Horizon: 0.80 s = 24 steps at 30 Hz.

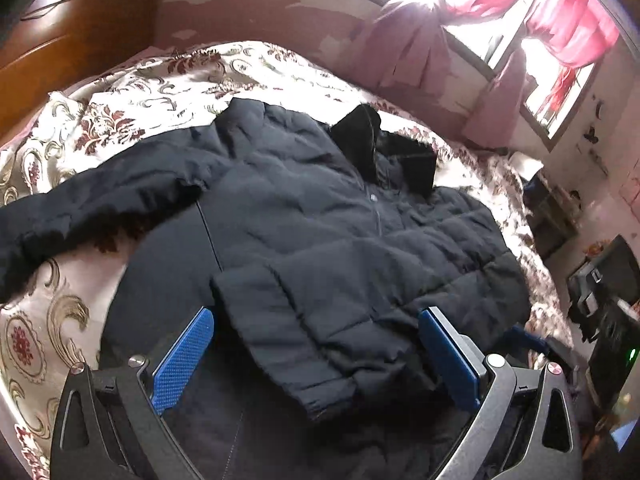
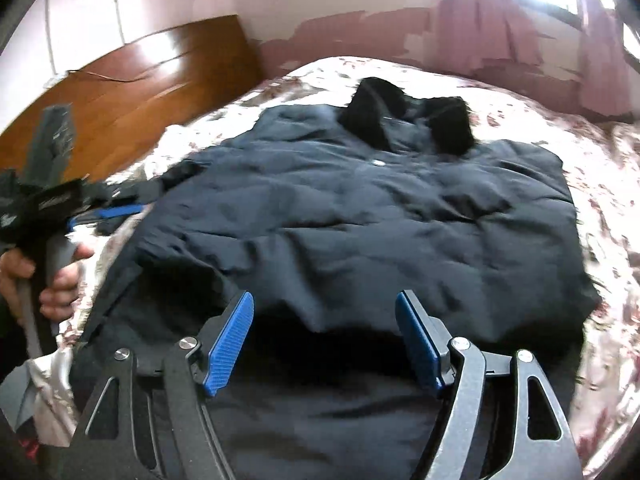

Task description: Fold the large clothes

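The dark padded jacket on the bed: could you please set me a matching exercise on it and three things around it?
Things:
1. dark navy padded jacket
2. black furry collar
3. glossy wooden headboard
4. right gripper

Descriptions:
A. stands at the bed's head
B. lies spread on the floral bedspread
C. jaws open above the hem
D. at the jacket's far end

Pairs: 1-B, 2-D, 3-A, 4-C

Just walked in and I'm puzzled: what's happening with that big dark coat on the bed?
A person is folding a dark padded jacket spread on a floral bedspread, using a hand-held tool in each hand. One sleeve is already folded across the front; the other sleeve lies out to the side. The left tool and the right tool are both open over the hem, gripping nothing.
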### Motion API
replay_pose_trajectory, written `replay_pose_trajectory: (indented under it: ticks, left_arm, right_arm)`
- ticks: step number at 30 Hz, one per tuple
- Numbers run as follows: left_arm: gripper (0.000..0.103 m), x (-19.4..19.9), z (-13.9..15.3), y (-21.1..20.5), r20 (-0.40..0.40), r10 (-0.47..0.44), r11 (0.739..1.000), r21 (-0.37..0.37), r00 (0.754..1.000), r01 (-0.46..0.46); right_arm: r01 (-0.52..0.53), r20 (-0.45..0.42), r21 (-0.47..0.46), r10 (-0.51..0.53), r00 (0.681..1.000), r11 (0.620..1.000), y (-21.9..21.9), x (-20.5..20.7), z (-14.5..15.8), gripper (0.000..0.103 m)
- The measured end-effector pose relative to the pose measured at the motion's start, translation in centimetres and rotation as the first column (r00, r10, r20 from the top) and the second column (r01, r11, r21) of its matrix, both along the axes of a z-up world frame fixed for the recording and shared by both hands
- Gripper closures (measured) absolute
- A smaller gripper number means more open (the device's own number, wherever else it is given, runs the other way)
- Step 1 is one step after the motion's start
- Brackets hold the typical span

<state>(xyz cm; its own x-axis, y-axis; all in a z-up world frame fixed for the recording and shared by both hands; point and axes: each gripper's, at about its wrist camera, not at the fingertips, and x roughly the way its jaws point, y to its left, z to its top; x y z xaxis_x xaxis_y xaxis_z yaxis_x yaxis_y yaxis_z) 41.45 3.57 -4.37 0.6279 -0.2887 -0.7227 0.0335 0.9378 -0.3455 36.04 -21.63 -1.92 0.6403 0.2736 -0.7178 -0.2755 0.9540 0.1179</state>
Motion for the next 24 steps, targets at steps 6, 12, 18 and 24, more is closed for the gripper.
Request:
replay_pose_trajectory:
  ticks: [6, 12, 18, 24]
  left_arm:
    - [0.001, -0.4, -2.7, -0.4, -0.098, 0.038, 0.995, 0.093, 0.994, -0.029]
    - [0.026, -0.9, -3.1, -0.8, -0.084, 0.037, 0.985, 0.171, 0.996, -0.022]
    - [0.087, -0.8, -1.8, -1.7, -0.026, 0.063, 0.960, 0.274, 0.998, -0.053]
    - [0.100, -0.4, 1.1, -2.4, 0.115, 0.033, 0.934, 0.350, 0.993, -0.071]
  right_arm:
    - [0.067, -0.030, 0.005, -0.067, 0.997, 0.998, -1.7, 0.9, -0.7, 0.034]
    - [0.104, -0.059, 0.035, -0.102, 0.993, 0.994, -2.1, 1.4, -1.6, 0.034]
    - [0.146, -0.113, 0.121, -0.132, 0.985, 0.982, -3.0, 1.9, -2.7, 0.034]
    - [0.152, -0.105, 0.115, -0.140, 0.985, 0.982, -2.7, 2.3, -3.1, 0.034]
